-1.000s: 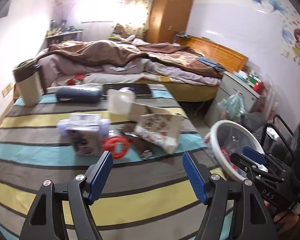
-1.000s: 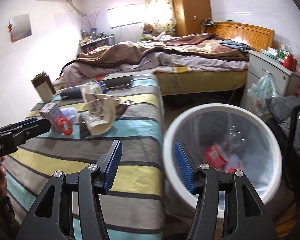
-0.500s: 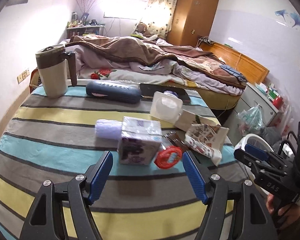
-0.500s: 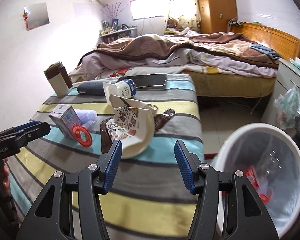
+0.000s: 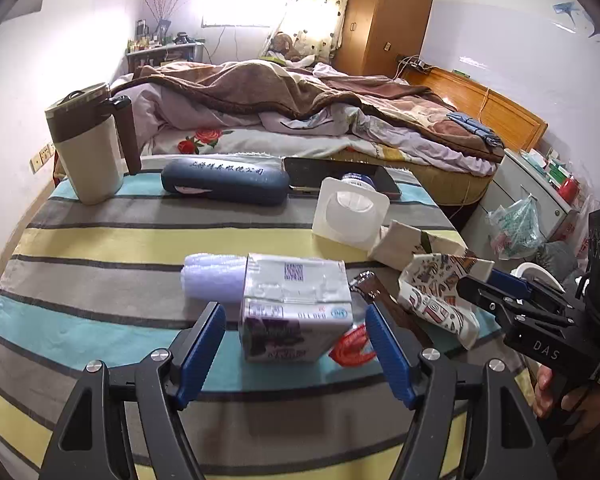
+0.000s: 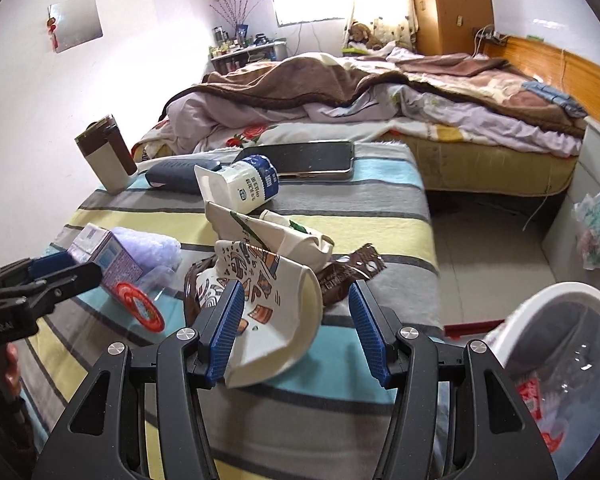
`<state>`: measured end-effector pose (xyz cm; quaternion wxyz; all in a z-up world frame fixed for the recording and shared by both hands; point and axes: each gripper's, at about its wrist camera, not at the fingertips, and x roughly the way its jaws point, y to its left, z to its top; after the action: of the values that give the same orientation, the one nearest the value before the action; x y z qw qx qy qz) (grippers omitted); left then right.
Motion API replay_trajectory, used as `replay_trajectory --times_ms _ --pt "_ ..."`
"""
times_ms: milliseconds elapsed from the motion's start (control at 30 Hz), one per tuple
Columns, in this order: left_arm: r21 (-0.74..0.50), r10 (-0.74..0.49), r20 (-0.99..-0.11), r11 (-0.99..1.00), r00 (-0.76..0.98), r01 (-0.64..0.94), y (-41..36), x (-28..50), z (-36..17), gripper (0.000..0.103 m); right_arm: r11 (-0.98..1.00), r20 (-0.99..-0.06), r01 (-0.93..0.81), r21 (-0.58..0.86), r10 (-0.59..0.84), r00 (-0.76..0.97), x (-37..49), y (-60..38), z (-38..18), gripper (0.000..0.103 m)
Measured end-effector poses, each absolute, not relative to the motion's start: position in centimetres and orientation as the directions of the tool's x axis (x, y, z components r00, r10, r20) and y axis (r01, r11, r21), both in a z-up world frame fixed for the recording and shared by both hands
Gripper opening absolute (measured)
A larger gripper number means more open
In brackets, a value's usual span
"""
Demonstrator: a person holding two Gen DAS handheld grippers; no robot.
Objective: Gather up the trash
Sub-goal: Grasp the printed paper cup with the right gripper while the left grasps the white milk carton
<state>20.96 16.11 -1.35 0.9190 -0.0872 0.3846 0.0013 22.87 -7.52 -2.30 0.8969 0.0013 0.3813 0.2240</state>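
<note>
A purple-and-white drink carton (image 5: 296, 312) lies on the striped table (image 5: 100, 248). My left gripper (image 5: 293, 318) is open around it, both blue pads a little clear of its sides. A red round wrapper (image 5: 352, 346) lies just right of the carton and a lilac bubble-wrap roll (image 5: 212, 280) behind it. In the right wrist view a crushed printed paper cup (image 6: 276, 300) sits between the fingers of my open right gripper (image 6: 295, 300). The left pad is at the cup's edge and the right pad stands apart. A brown wrapper (image 6: 352, 268) and a white milk bottle (image 6: 252, 188) lie beyond. The white trash bin (image 6: 540, 300) stands lower right.
At the table's far side stand a beige-and-brown mug (image 5: 88, 148), a dark blue case (image 5: 224, 180) and a phone (image 6: 312, 160). An unmade bed (image 6: 340, 96) lies behind. A white nightstand (image 5: 528, 184) with a plastic bag (image 5: 516, 228) is to the right, past the table's edge.
Both grippers have come in lower over the table. The carton now lies between the left fingers. The right view has swung from the bin to the paper cup. Neither gripper's opening has changed.
</note>
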Motion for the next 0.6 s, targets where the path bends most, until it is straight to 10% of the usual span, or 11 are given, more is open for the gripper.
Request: replay_trajectory --times_ms 600 --pt "-0.191 -0.086 -0.697 0.979 0.712 -0.068 16.22 21.63 -1.84 0.059 0.861 -0.673 -0.454 0.23 0.477 0.565 22.46 -6.67 -2.72 0.015"
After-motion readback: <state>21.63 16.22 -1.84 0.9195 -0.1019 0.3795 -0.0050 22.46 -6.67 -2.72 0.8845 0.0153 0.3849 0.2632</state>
